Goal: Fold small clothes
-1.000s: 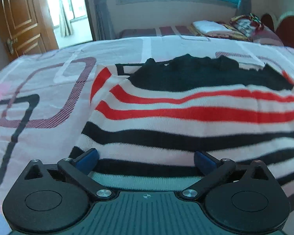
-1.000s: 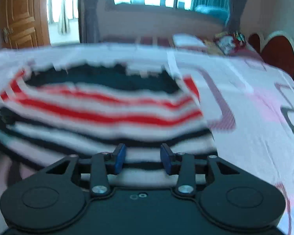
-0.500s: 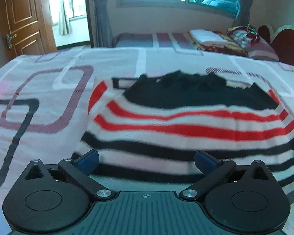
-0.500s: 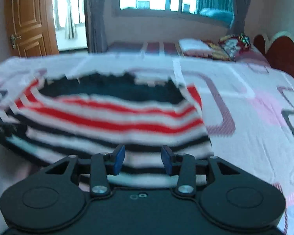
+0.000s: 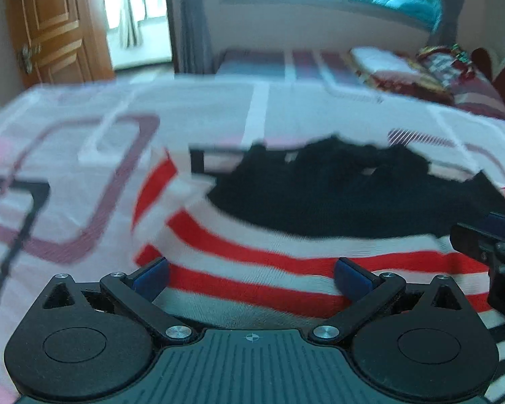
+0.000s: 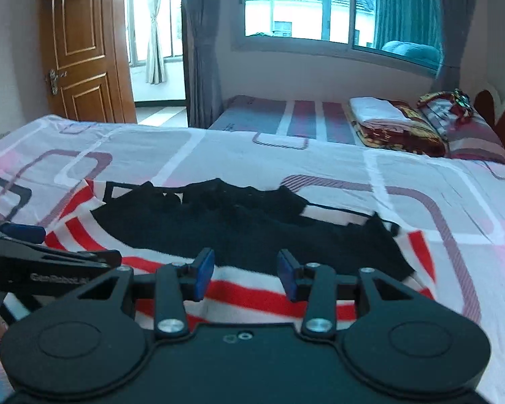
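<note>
Both tongs are empty, the left gripper (image 5: 250, 274) wide and the right gripper (image 6: 245, 274) narrower, so a careless grab at the striped sweater (image 6: 252, 222) on the bedsheet (image 6: 320, 155) could bunch it

Sweater (image 6: 252, 289) red-white-black striped; bedsheet (image 6: 320, 155) pink, purple rectangles.

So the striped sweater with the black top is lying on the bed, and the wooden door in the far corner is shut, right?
Not quite. The striped sweater does lie on the bed, but the wooden door stands open; the right wrist view shows a bright doorway beside it.
</note>
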Available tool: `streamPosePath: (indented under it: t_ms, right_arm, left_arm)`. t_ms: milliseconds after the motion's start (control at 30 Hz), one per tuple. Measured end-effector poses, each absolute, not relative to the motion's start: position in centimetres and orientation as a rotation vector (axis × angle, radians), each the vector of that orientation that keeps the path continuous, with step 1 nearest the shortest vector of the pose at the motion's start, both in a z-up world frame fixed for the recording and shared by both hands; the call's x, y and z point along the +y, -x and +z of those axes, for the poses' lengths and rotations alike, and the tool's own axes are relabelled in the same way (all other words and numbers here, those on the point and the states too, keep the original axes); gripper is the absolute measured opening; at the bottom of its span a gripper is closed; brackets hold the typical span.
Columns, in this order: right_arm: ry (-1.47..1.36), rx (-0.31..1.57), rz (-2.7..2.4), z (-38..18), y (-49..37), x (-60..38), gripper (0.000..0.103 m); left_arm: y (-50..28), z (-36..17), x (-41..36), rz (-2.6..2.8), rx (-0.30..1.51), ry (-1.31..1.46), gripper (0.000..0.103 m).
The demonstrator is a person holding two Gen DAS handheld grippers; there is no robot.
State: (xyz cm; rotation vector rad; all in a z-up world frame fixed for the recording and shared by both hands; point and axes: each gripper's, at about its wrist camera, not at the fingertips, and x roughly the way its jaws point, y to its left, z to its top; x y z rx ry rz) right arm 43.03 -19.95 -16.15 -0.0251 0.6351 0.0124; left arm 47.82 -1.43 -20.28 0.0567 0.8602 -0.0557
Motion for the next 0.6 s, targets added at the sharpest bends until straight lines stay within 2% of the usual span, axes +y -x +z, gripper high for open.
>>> streamPosePath:
  t_ms: [133,600]
  right_arm:
    - [0.095,0.747,0.019,-19.4,-44.7,-19.2,0.041]
    - [0.05,0.711,0.037,-20.1,-44.5,-20.1,0.044]
  left_arm:
    - [-48.0,-21.2,-1.5,-0.045,0.849,-0.056,0.103]
    - [-48.2,-20.7,-1.1,-0.076,0.86,-0.063,0.103]
